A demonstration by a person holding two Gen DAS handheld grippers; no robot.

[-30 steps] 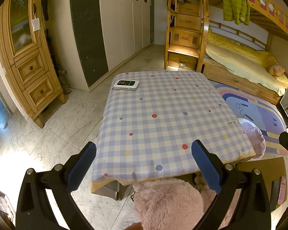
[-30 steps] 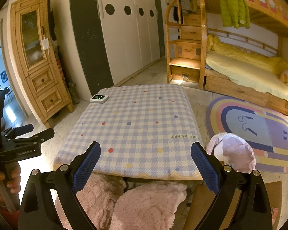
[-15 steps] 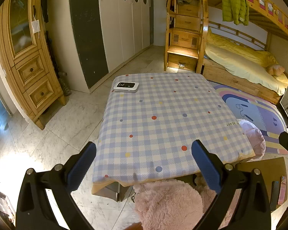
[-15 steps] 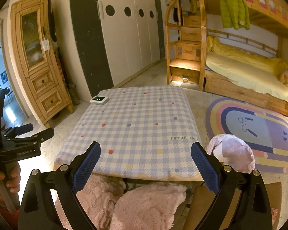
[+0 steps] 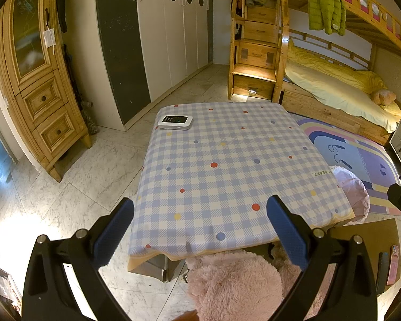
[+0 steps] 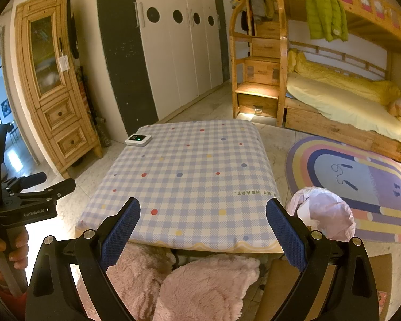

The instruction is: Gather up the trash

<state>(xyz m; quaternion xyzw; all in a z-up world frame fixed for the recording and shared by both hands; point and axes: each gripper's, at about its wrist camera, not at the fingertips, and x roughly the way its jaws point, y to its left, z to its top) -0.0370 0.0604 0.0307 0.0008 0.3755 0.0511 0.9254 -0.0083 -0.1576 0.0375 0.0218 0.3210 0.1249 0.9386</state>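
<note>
Left gripper (image 5: 200,224): blue-padded fingers spread wide, nothing between them, held above the near edge of a table covered in a blue-and-white checked cloth with coloured dots (image 5: 227,165). Right gripper (image 6: 202,226): likewise spread and empty, held over the same near edge; the left gripper also shows at the far left of the right wrist view, gripped by a hand (image 6: 13,248). Trash bin (image 6: 324,216): lined with a pale pink bag, standing on the floor just right of the right gripper's right finger, beside the table's right corner; pale scraps lie inside, what they are cannot be told. In the left wrist view the bin (image 5: 351,190) lies to the right, beyond the table edge. White device with a dark screen and green light (image 5: 175,122): on the far left corner of the cloth, well ahead of both grippers. Pink fluffy cushions (image 6: 200,286): directly below the fingers, at the table's near side. Rainbow-banded rug (image 6: 361,184): on the floor ahead and right. Wooden bunk bed with yellow bedding (image 6: 342,99): far right. Green jacket (image 5: 324,6): hanging from the upper bunk. Wooden cabinet (image 5: 37,80): far left. White wardrobe with round holes (image 6: 179,42): ahead.
</note>
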